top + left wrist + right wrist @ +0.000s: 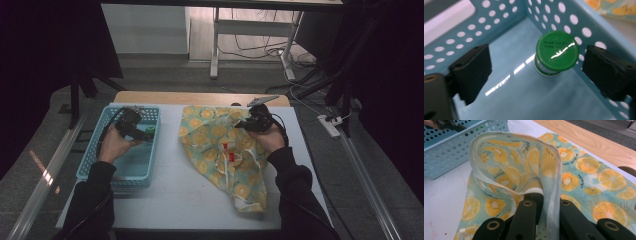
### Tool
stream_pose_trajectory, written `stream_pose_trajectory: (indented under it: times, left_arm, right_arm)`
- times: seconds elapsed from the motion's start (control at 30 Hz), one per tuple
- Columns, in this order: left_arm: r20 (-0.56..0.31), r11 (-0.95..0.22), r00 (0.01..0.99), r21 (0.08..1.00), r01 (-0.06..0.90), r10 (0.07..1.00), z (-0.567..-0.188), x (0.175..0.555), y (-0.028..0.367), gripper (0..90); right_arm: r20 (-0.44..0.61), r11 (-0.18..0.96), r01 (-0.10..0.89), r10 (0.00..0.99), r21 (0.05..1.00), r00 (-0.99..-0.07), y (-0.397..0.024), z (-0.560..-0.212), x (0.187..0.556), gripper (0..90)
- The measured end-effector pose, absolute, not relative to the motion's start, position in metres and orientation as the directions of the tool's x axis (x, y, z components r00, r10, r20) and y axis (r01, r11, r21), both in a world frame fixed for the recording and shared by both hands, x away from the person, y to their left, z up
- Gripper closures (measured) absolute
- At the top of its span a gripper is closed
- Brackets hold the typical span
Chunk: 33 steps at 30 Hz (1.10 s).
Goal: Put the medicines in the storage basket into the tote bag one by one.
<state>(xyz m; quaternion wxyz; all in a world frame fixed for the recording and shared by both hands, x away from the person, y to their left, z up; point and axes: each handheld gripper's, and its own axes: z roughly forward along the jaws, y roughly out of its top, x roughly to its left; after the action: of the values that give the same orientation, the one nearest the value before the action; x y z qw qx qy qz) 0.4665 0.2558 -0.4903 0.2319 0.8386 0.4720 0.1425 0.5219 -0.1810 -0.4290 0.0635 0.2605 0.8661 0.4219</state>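
Note:
A small bottle with a green cap stands upright in a light blue perforated basket, close to its corner. My left gripper hangs over it, jaws open, one on each side of the cap and clear of it. In the high view the left gripper reaches into the basket beside the green bottle. A teal fabric bag printed with orange slices lies mid-table. My right gripper is shut on its white-trimmed rim and holds the mouth up, open.
The basket sits left of the bag on the white tabletop. A wooden strip runs along the far edge. A small red tag shows on the bag. A power strip lies on the floor at right.

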Motion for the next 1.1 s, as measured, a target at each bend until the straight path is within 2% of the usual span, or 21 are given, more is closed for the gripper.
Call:
stream_pose_trajectory:
  times: [0.2,0.53,0.83,1.1]
  left_arm:
    - [0.002,-0.452,0.531,0.527,0.720,0.847,-0.494,0.472,0.256,22.5]
    - [-0.039,-0.485,0.593,0.532,0.694,0.804,-0.496,0.475,0.256,50.1]
    - [-0.046,-0.448,0.549,0.523,0.725,0.835,-0.492,0.476,0.257,51.8]
    - [-0.069,-0.392,0.520,0.575,0.718,0.851,-0.471,0.467,0.267,51.9]
  right_arm:
    - [0.111,0.507,0.398,0.505,0.764,-0.856,-0.181,-0.430,0.522,90.0]
    - [0.111,0.510,0.397,0.502,0.763,-0.858,-0.179,-0.431,0.522,90.0]
    - [0.114,0.508,0.401,0.505,0.762,-0.855,-0.180,-0.431,0.522,90.0]
    - [0.113,0.508,0.401,0.506,0.762,-0.855,-0.180,-0.431,0.523,90.0]
